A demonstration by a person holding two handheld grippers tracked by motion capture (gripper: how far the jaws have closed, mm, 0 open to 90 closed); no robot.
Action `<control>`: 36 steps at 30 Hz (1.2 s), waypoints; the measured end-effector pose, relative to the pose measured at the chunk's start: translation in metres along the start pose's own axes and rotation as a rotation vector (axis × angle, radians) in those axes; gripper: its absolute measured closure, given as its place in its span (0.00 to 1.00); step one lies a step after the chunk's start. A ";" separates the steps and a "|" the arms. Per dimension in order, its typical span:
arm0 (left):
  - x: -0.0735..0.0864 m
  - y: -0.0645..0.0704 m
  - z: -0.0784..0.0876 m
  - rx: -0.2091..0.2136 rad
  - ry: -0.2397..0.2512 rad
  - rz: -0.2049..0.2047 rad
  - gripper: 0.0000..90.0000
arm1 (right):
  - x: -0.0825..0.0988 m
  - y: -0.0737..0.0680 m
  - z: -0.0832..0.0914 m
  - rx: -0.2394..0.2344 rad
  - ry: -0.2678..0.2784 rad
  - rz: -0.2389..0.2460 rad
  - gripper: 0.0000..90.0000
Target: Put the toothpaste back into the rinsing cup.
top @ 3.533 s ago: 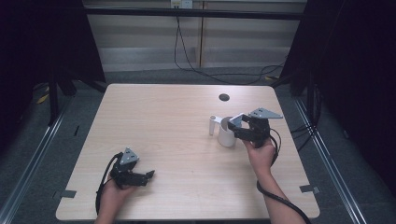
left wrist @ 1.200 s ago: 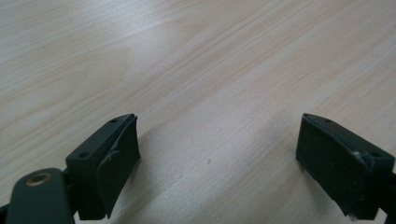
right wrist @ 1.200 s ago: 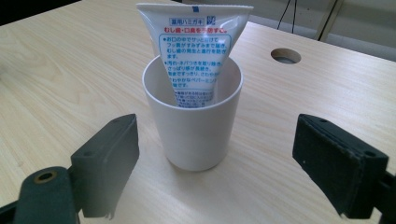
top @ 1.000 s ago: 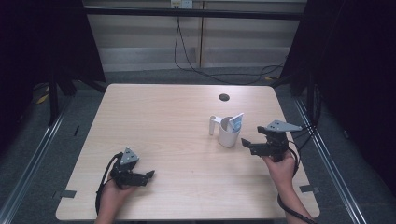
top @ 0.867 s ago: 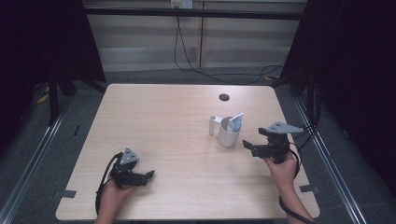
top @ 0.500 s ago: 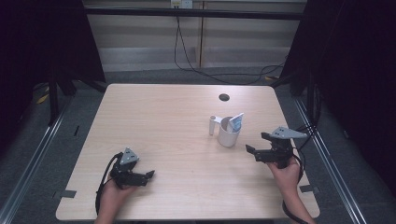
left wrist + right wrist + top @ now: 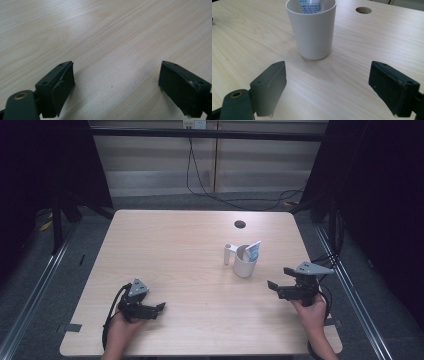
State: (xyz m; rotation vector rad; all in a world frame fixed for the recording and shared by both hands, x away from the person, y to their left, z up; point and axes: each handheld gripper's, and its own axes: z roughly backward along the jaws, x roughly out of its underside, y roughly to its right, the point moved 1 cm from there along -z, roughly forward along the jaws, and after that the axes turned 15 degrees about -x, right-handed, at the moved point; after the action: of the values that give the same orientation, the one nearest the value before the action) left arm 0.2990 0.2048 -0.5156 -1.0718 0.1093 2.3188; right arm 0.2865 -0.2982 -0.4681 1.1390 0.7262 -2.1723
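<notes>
A white cup [image 7: 245, 261] stands upright right of the table's middle, with a blue-and-white tube [image 7: 253, 251] leaning inside it. The right gripper view shows the same cup [image 7: 311, 30] and tube [image 7: 310, 6] straight ahead. A small white cylinder [image 7: 227, 254] stands just left of the cup. My right gripper [image 7: 273, 288] is open and empty, a short way to the cup's right and nearer the front edge. Near the front left, my left gripper [image 7: 159, 308] rests open over bare wood, its pads [image 7: 62, 86] wide apart.
A round cable hole [image 7: 240, 224] lies in the wooden table [image 7: 170, 250] behind the cup. Cables trail from both grippers over the front edge. Metal rails run along the floor on both sides, and dark curtains close off the far corners.
My right gripper has let go of the tube into the cup and drawn back to the right and toward the front edge. The left gripper has stayed put.
</notes>
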 end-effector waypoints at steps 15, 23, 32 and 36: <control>0.000 0.000 0.000 0.000 0.000 0.000 0.14 | 0.023 -0.003 0.002 -0.012 -0.032 0.004 0.16; 0.000 0.000 0.000 0.000 0.000 0.000 0.15 | 0.031 -0.003 0.003 0.001 -0.071 0.001 0.16; 0.000 0.000 0.000 0.000 0.001 0.000 0.15 | 0.040 -0.003 0.001 0.011 -0.135 0.017 0.16; 0.000 0.000 0.000 0.000 0.000 0.000 0.15 | 0.043 -0.003 -0.001 0.012 -0.156 0.016 0.16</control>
State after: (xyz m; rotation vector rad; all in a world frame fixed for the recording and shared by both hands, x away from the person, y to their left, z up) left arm 0.2990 0.2048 -0.5156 -1.0723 0.1096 2.3190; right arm 0.2649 -0.3057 -0.5045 0.9646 0.6335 -2.2256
